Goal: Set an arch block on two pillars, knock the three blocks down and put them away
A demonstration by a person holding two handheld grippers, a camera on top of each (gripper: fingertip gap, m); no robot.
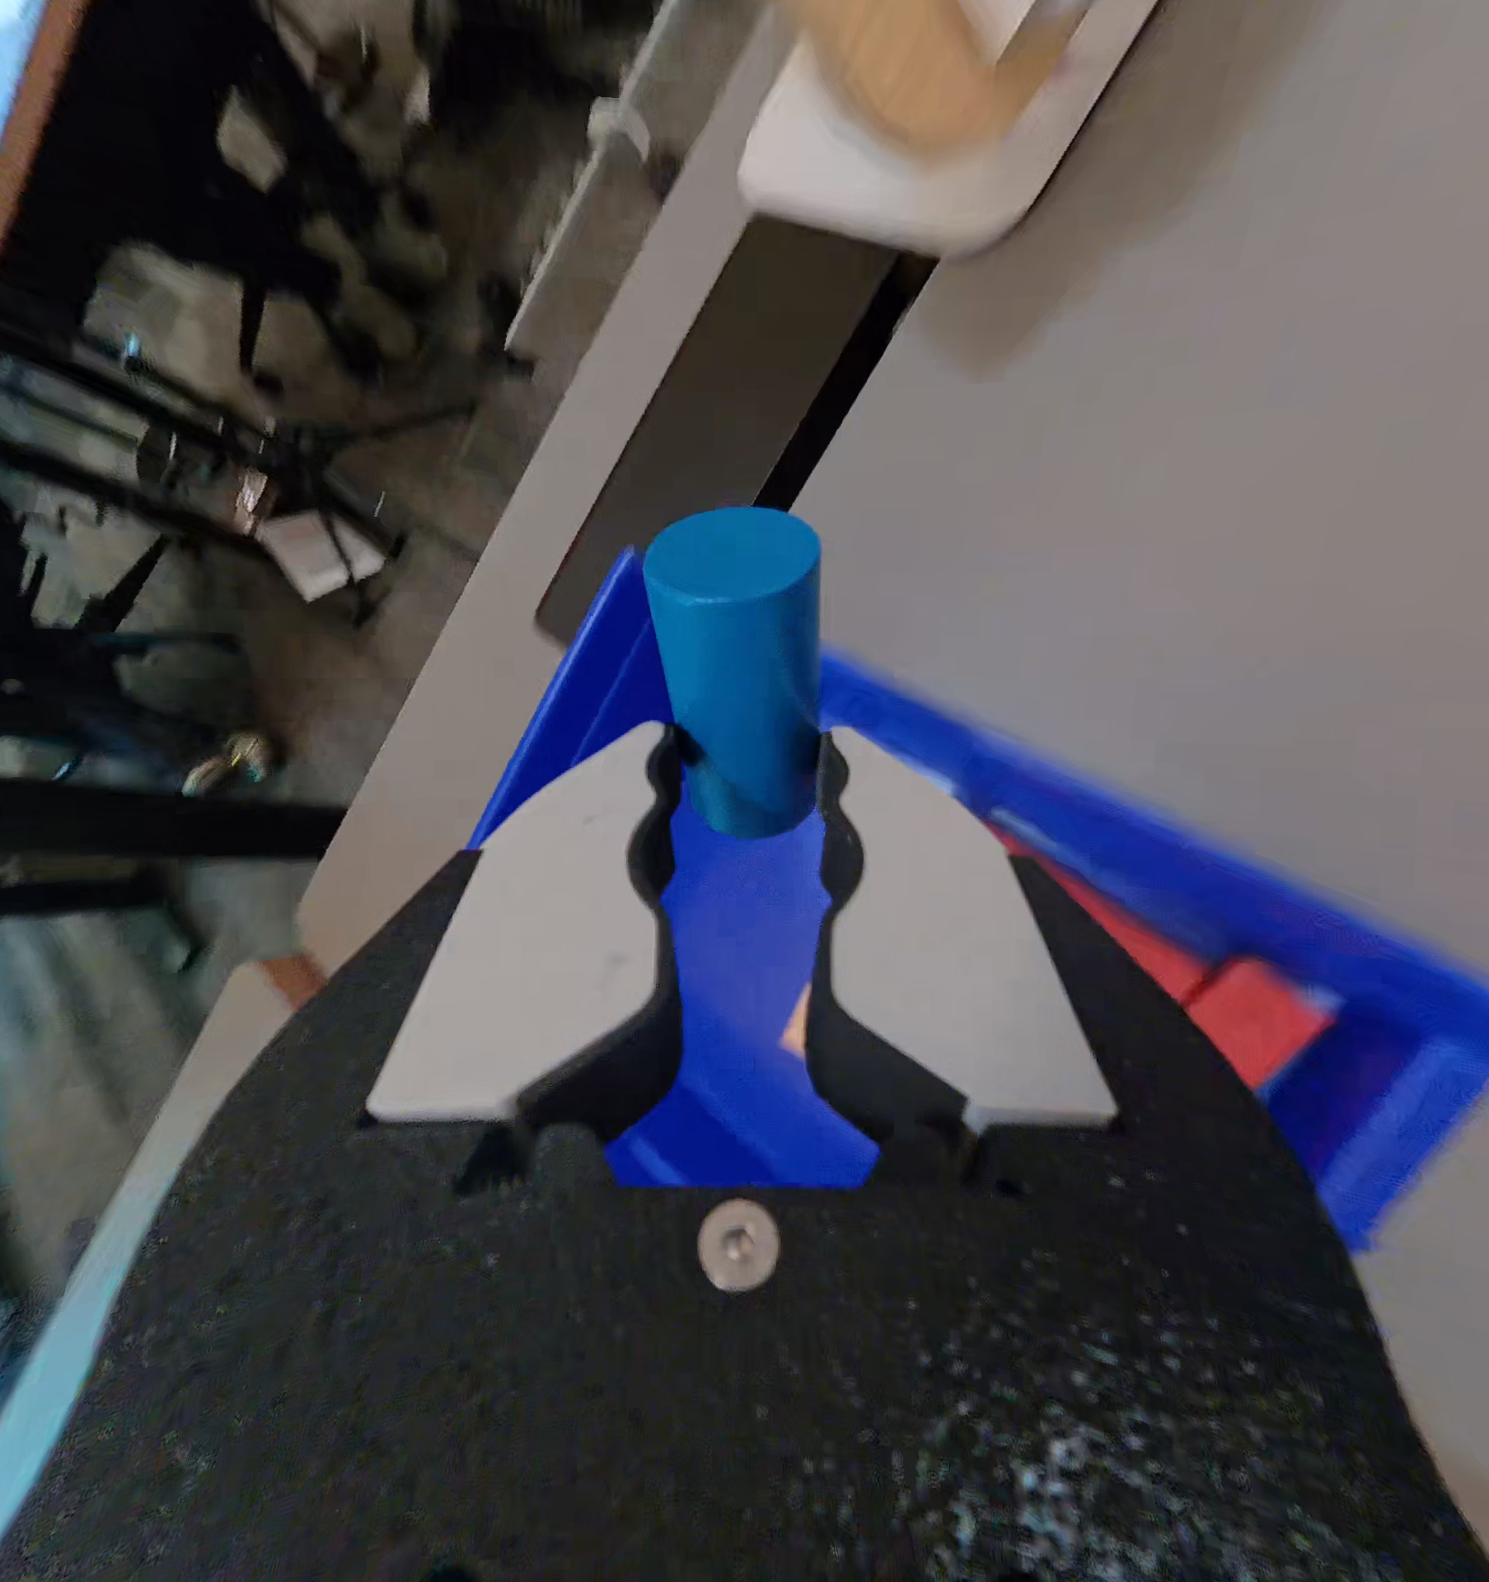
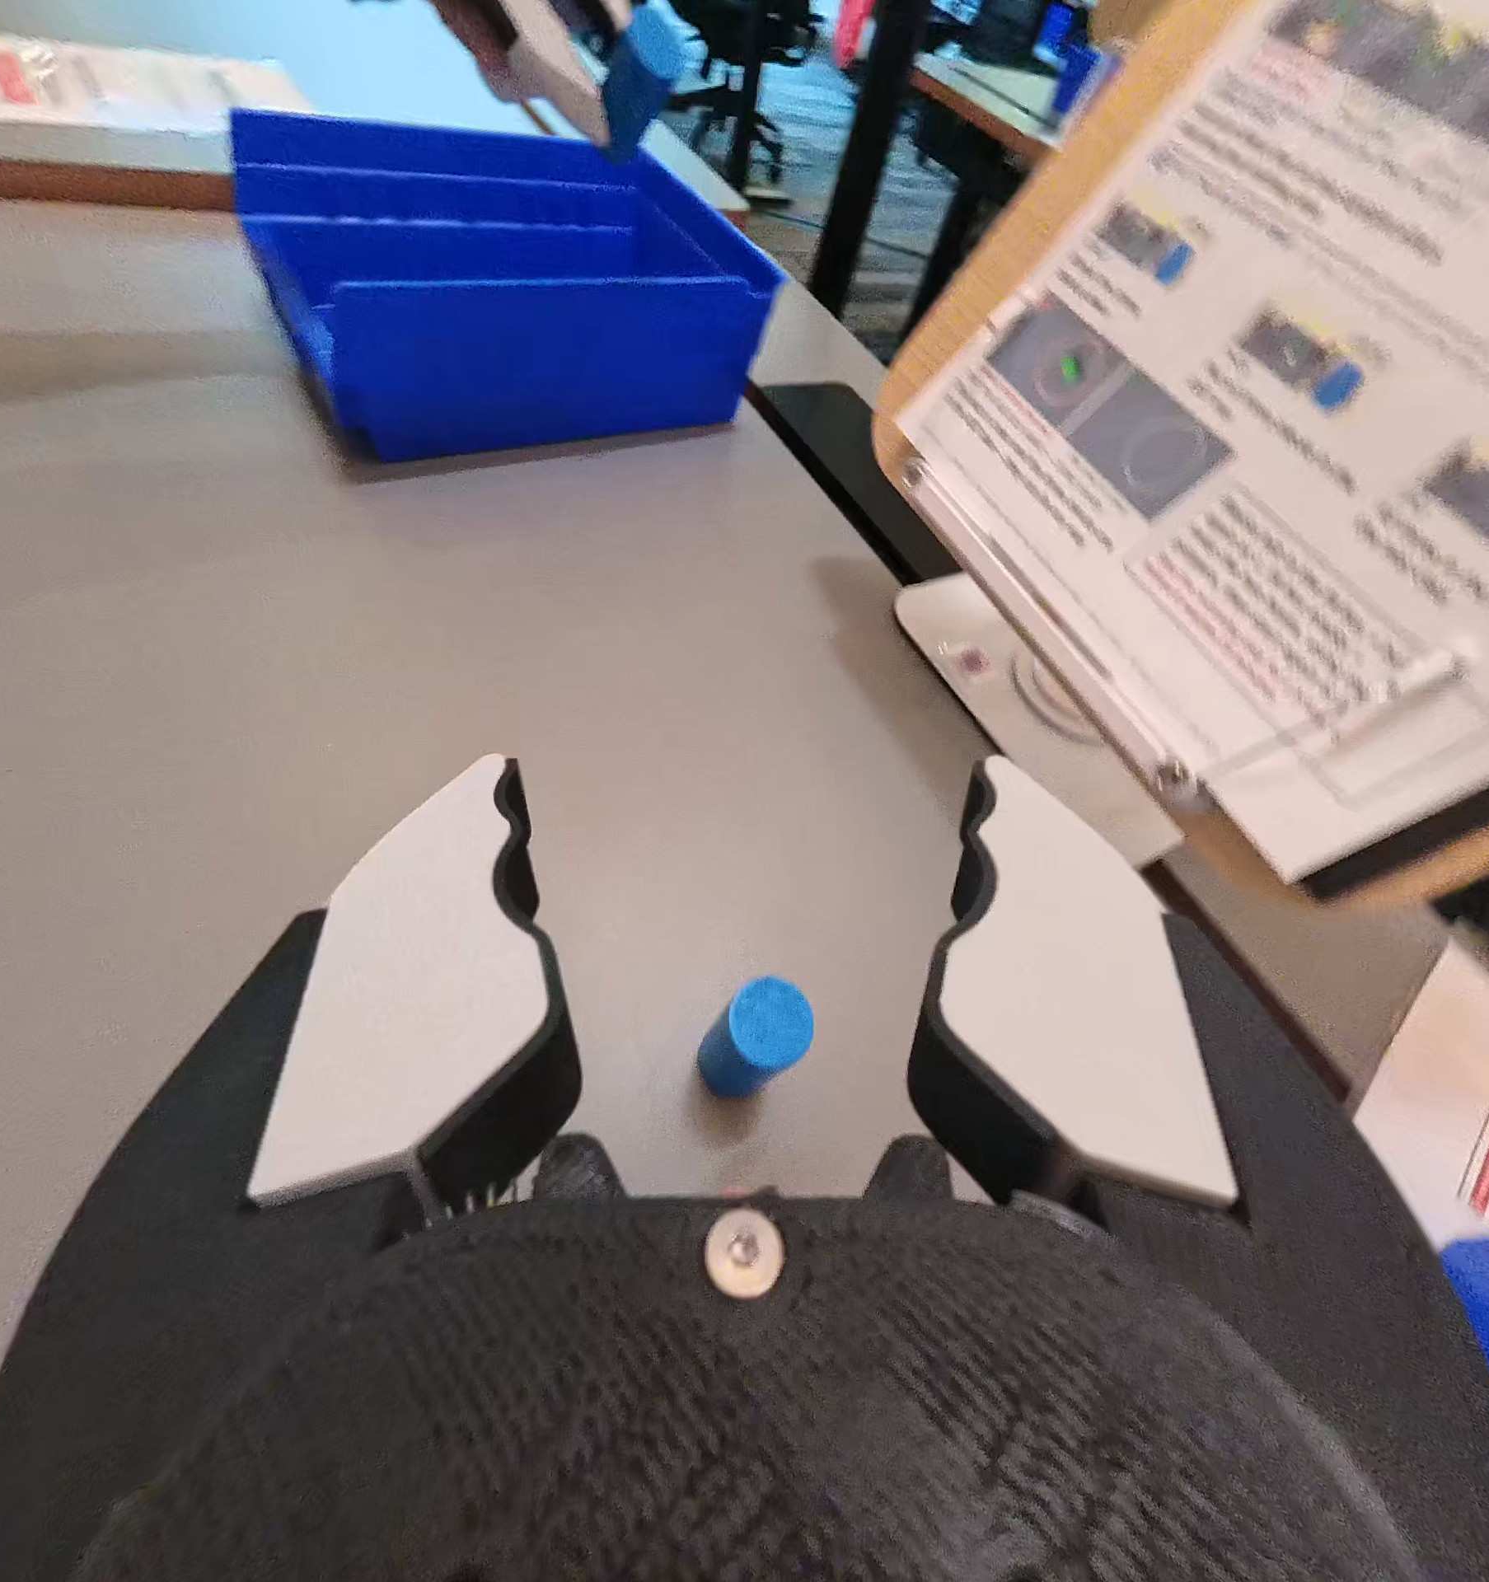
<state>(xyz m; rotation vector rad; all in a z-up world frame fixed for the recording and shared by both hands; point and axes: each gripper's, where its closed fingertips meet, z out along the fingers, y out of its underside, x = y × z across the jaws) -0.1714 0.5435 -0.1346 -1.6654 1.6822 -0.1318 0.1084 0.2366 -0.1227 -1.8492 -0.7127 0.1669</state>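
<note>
My left gripper (image 1: 745, 753) is shut on a blue cylinder (image 1: 736, 651) and holds it above a blue bin (image 1: 1152, 865). The cylinder sticks out past the fingertips. Red blocks (image 1: 1186, 976) lie in the bin. In the right wrist view the left gripper (image 2: 586, 94) shows far off with its cylinder (image 2: 642, 73) over the bin's (image 2: 509, 342) far corner. My right gripper (image 2: 745, 796) is open and empty. A second blue cylinder (image 2: 753, 1049) stands on the grey table (image 2: 381, 642) between its fingers, touching neither.
A wooden stand with a printed sheet (image 2: 1289, 411) leans over the table's right edge on a white base (image 2: 980, 651). The stand's base also shows in the left wrist view (image 1: 878, 180). Chairs and desk legs (image 2: 749, 77) stand beyond the table. Left tips to right tips: about 40 cm.
</note>
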